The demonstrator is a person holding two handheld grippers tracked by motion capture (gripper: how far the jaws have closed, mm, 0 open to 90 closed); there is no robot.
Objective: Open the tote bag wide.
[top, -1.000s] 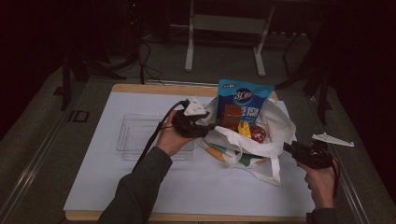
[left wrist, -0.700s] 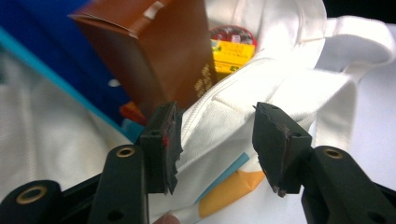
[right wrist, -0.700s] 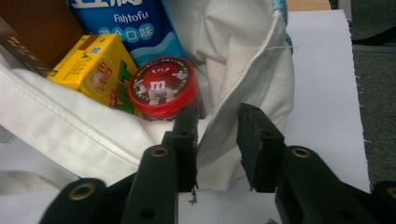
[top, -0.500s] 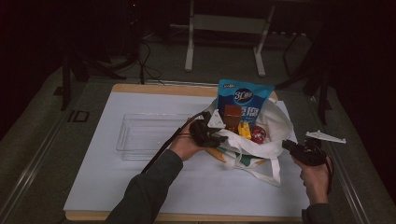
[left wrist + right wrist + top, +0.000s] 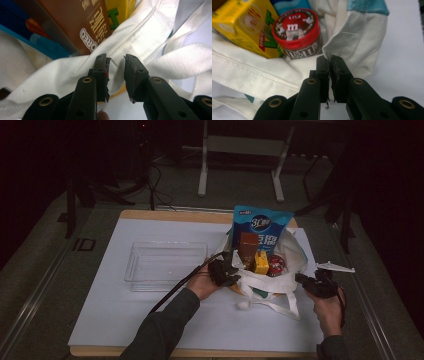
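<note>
Gripping the white cloth bag (image 5: 280, 280) at two points, I work near the table's right side. My right gripper (image 5: 329, 62) has just pinched its jaws tight onto the bag's right rim. My left gripper (image 5: 117, 63) has been narrowing, jaws still a little apart with the bag's near-left hem between them. Snacks fill the bag. It lies on a white sheet (image 5: 150, 320), right of a clear tray (image 5: 165, 265); the room beyond is dark.

White cloth bag (image 5: 280, 285), open-mouthed, snack-filled, on table

Bag (image 5: 280, 270) hides the Oreo box's (image 5: 248, 251) base — its depth unreadable.
</note>
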